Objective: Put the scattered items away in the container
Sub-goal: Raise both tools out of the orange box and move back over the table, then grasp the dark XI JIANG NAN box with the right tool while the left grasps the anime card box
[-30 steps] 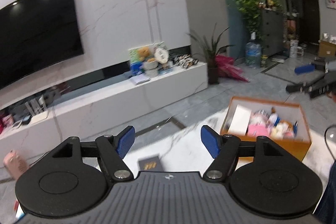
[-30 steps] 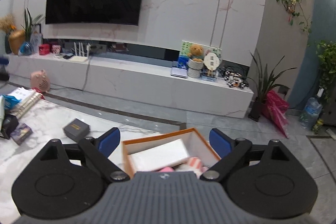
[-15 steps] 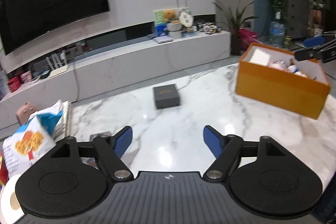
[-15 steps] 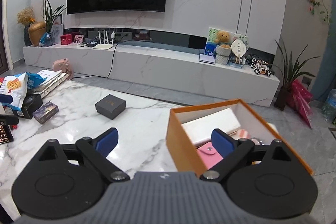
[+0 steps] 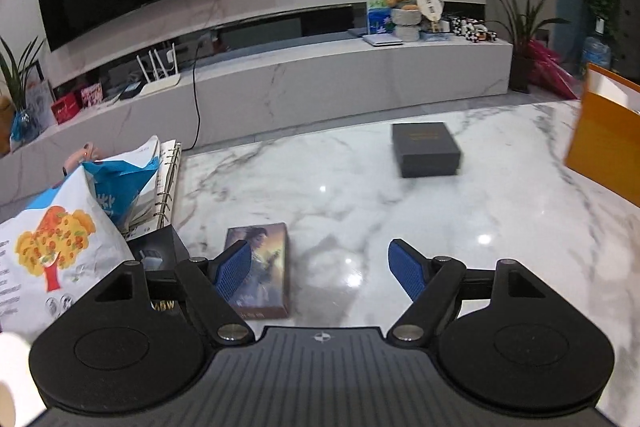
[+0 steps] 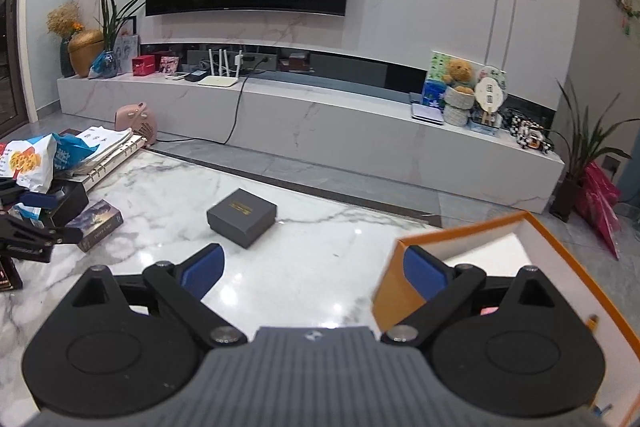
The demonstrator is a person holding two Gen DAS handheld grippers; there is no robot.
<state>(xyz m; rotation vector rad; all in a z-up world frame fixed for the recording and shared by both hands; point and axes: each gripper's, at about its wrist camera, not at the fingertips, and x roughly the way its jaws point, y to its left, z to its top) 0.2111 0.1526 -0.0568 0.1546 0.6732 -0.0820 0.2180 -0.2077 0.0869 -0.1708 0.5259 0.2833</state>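
My left gripper (image 5: 320,263) is open and low over the marble table (image 5: 360,211), nothing between its fingers. An illustrated card box (image 5: 264,259) lies flat just behind its left finger. A dark grey gift box (image 5: 426,149) sits farther ahead to the right. The orange container (image 5: 600,143) stands at the right edge. My right gripper (image 6: 312,267) is open and empty, its right finger in front of the orange container's (image 6: 460,231) near corner. The grey box (image 6: 242,217) lies ahead of it, the card box (image 6: 100,225) and left gripper (image 6: 50,219) at far left.
A snack bag (image 5: 52,239), a ring binder (image 5: 168,179) and a black box (image 5: 158,251) crowd the table's left end. Beyond the table's far edge are the floor, a long white TV cabinet (image 6: 320,123) and a pink heater (image 6: 136,119).
Both grippers have come down towards the table. The left one swung away from the orange container to the card box and snack bag. The right one drew back from over the container and widened slightly.
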